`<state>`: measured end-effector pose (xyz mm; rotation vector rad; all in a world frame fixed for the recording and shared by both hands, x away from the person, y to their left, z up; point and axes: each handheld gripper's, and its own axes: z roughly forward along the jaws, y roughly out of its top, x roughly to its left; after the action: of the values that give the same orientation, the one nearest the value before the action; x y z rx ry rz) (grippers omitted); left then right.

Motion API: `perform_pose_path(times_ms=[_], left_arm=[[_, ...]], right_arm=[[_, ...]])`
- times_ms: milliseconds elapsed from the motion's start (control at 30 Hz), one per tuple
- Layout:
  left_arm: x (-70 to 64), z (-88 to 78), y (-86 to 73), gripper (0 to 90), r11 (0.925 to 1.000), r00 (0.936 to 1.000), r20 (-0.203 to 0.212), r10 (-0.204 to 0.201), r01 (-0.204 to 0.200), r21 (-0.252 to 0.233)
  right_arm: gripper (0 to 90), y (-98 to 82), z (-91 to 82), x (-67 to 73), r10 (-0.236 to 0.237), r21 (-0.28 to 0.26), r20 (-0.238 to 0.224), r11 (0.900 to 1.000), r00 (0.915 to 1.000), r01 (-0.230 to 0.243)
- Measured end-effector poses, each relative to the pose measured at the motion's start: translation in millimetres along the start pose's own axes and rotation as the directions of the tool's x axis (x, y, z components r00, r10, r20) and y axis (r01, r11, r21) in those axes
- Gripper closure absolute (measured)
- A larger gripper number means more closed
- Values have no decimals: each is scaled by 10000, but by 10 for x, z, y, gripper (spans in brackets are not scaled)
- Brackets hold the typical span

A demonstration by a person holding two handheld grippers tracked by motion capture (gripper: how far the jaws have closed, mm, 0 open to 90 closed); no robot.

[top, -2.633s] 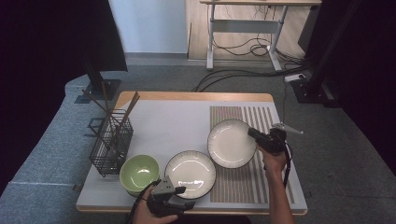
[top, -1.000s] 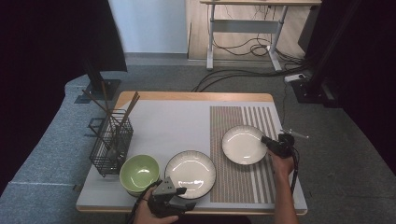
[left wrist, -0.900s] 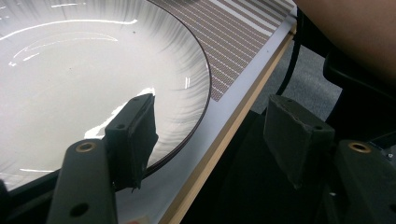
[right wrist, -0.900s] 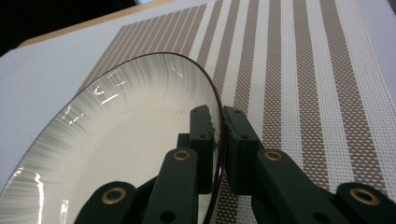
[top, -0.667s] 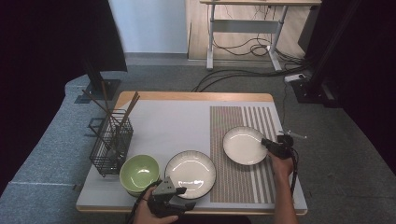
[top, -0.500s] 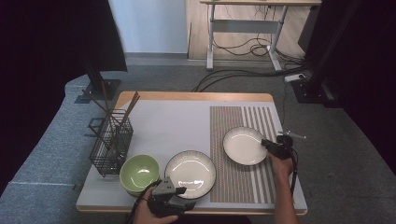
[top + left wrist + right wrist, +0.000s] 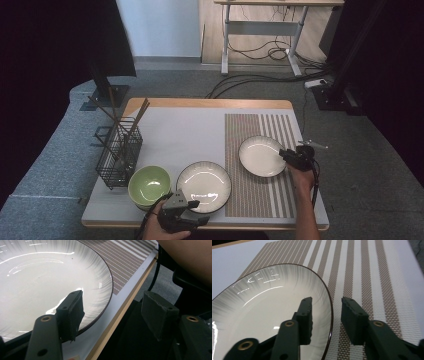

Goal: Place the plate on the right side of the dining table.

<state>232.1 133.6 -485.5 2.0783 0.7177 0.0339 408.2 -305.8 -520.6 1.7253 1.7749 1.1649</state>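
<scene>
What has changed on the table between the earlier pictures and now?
The right gripper carried the small plate toward the table's right side and set it on the striped mat. Its jaws have just been opening, with the plate's rim between them, not pressed. The left gripper, large plate, green bowl and wire basket stayed.

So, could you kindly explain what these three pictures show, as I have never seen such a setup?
A person holds a two-jaw gripper in each hand. The high view looks down on the table; the other two come from cameras riding on each gripper. On the table lie a striped placemat, a wire basket of chopsticks, a green bowl and two plates. The right gripper has just been opening and straddles the rim of the plate on the mat without pinching it. The left gripper stands open over the near plate.
</scene>
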Motion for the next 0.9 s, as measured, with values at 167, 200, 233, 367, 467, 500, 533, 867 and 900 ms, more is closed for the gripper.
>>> perform_pose_path(times_ms=[167,200,233,367,467,500,533,867,900], left_arm=[[7,-19,12,345,10000,9999,121,5,-4,-90],[9,-19,14,345,9999,9999,132,5,-3,-102],[10,-20,16,345,9999,9999,147,-1,3,-118],[16,-25,13,347,9998,9998,174,4,0,-192],[17,-31,3,346,9998,9999,160,-7,10,-177],[14,-38,3,346,9998,9998,179,-14,17,-185],[6,-49,7,346,9998,9999,167,10,-7,-203],[-62,-147,72,347,9984,9996,98,249,-244,-508],[-79,-173,83,347,9979,9995,85,288,-283,-578]], right_arm=[[531,15,-72,42,-56,-279,-4,9996,10000,56],[524,17,-87,55,-72,-334,-4,9994,10000,71],[522,19,-98,60,-122,-347,-7,9993,9999,121],[511,22,-171,87,-175,-579,-61,9982,9998,171],[510,17,-205,106,-282,-734,-59,9969,9996,277],[506,15,-227,126,-342,-840,-106,9959,9994,332],[493,14,-251,172,-442,-937,-278,9947,9986,414],[468,39,-288,474,-858,-1110,-1395,9913,9865,706],[468,40,-294,506,-928,-1098,-1466,9910,9848,770]])
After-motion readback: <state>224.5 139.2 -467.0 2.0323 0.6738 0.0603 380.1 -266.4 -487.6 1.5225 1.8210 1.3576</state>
